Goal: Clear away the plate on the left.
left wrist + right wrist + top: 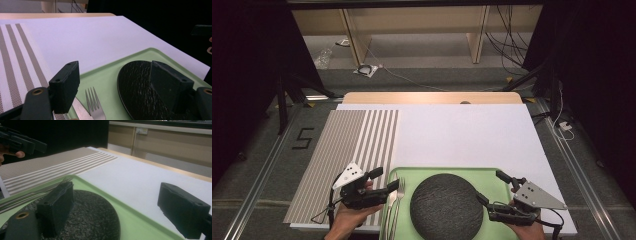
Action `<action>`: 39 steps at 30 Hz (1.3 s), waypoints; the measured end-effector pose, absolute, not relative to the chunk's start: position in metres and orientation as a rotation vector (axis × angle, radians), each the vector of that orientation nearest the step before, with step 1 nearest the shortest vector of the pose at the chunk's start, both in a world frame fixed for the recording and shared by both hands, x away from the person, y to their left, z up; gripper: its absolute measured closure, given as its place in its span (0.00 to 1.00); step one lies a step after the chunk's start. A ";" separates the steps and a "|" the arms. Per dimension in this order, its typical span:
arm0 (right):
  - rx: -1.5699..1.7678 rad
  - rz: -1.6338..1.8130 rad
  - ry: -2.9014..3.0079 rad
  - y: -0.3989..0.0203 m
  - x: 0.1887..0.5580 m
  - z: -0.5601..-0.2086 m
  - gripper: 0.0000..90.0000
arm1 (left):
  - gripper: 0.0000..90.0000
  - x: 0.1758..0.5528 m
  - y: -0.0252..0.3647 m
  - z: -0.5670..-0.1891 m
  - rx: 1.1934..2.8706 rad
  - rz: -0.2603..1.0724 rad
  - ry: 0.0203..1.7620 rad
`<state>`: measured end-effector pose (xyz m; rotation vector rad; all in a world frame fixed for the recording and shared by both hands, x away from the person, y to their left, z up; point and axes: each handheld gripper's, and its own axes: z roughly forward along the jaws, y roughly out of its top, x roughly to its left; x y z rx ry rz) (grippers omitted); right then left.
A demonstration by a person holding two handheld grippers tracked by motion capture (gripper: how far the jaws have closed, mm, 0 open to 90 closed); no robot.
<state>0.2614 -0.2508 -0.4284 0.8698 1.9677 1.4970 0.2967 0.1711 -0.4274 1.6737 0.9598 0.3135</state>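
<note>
A light green tray (492,176) lies at the table's near edge and carries a dark, rough round plate (446,206). On the tray's left strip lie a fork (399,192) and a knife (390,200), side by side. My left gripper (385,179) hovers open above the tray's left rim, its jaws either side of the fork (95,105) and the plate's left edge (140,85). At the plate's right edge my right gripper (492,187) is open; one jaw hangs over the plate (92,215), the other beyond the tray's rim (130,220). Neither holds anything.
A brown and white striped placemat (342,150) covers the table's left part, beside a large white sheet (462,135). The wooden table edge (432,97) runs along the back. Beyond it are floor, cables and shelf legs. Dark curtains stand at both sides.
</note>
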 end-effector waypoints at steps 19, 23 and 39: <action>0.877 1.511 1.960 -0.252 0.261 -0.428 0.16 | 0.20 0.289 0.185 -0.427 1.612 0.441 0.860; 0.871 1.511 1.958 -0.252 0.261 -0.428 0.16 | 0.19 0.285 0.187 -0.426 1.604 0.493 0.828; 0.874 1.528 1.952 -0.252 0.261 -0.427 0.16 | 0.18 0.286 0.192 -0.427 1.551 0.454 0.853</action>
